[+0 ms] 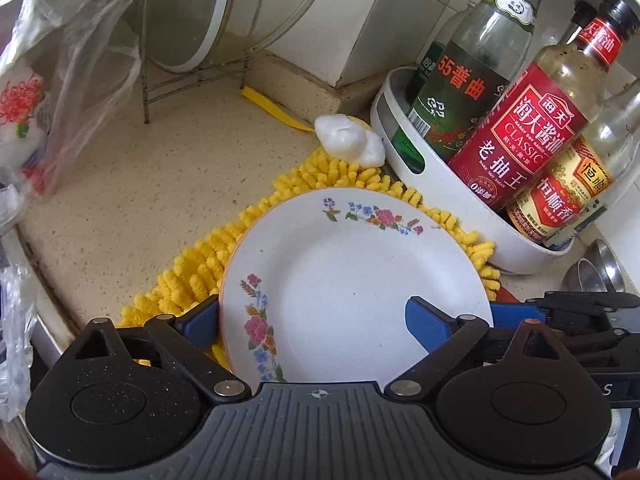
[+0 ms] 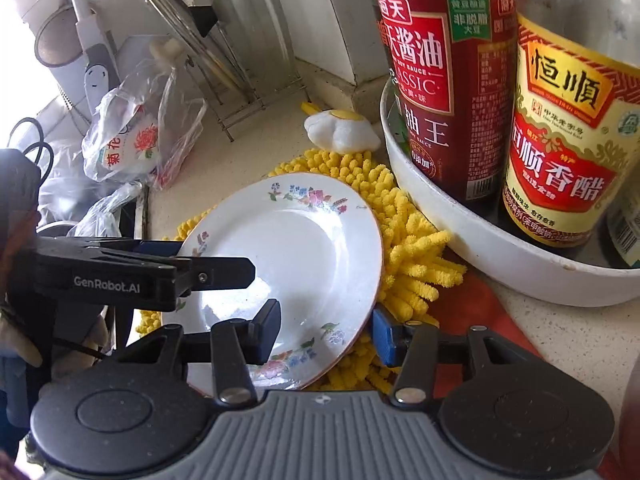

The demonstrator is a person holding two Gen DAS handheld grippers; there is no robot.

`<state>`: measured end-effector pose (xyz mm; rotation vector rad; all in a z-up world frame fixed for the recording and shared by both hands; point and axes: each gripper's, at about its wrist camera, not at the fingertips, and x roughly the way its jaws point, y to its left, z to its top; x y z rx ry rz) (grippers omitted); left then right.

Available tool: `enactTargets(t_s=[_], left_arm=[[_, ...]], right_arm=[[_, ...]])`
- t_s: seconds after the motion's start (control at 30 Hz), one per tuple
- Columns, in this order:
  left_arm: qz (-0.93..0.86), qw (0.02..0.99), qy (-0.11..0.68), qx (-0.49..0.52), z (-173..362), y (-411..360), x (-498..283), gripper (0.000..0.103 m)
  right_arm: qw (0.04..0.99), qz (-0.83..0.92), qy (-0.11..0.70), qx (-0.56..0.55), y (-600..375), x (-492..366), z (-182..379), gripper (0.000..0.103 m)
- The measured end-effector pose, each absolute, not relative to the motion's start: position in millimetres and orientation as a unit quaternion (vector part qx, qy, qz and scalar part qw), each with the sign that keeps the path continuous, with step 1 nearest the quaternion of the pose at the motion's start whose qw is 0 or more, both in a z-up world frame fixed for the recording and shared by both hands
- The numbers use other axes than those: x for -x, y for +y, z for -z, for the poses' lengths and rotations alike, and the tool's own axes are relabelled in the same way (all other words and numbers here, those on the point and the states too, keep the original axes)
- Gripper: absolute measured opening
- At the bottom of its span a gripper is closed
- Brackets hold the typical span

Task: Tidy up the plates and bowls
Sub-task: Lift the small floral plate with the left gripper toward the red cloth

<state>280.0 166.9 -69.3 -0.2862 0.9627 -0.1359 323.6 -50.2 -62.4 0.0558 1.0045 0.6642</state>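
Observation:
A white plate with a flower pattern [image 1: 352, 276] lies tilted on a yellow chenille mat [image 1: 192, 280]. My left gripper [image 1: 316, 320] spans the plate's near rim, one blue finger outside the rim and one on the plate's face; the jaws stand wide and do not pinch it. In the right wrist view the same plate [image 2: 304, 248] shows, and my right gripper [image 2: 326, 334] straddles its right rim, one finger above and one below, with a gap. The left gripper's fingers [image 2: 180, 264] reach over the plate's left side.
A white tray [image 1: 440, 184] holds several sauce and vinegar bottles [image 1: 516, 136] at the right. A wire rack with a glass lid [image 1: 192, 32] stands at the back. Plastic bags [image 1: 48, 80] lie at the left. A fried-egg plush [image 1: 352, 140] and a steel cup [image 1: 596, 272] are nearby.

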Motion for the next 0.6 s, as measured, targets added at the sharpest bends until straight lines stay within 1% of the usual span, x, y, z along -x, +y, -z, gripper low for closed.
enactTargets(t_s=[0.23,0.3,0.43,0.5,0.6], left_arm=[[0.070,0.866,0.472,0.149,61,165,-269,0.097],[0.085,0.866,0.473,0.142,59,159,-264,0.097],[0.092,0.867,0.476,0.114,67,153,-264,0.093],[0.087,0.876,0.464,0.095,67,152,-263,0.094],[0.078,0.876,0.471,0.071,73,148,-263,0.091]], right_arm=[[0.825,-0.310,0.472,-0.035,-67,-308,51,0.046],[0.824,-0.299,0.479,-0.041,-74,-309,56,0.046],[0.833,-0.284,0.474,-0.039,-76,-307,60,0.045],[0.833,-0.278,0.477,-0.044,-72,-308,65,0.041],[0.834,-0.262,0.483,-0.052,-68,-301,68,0.037]])
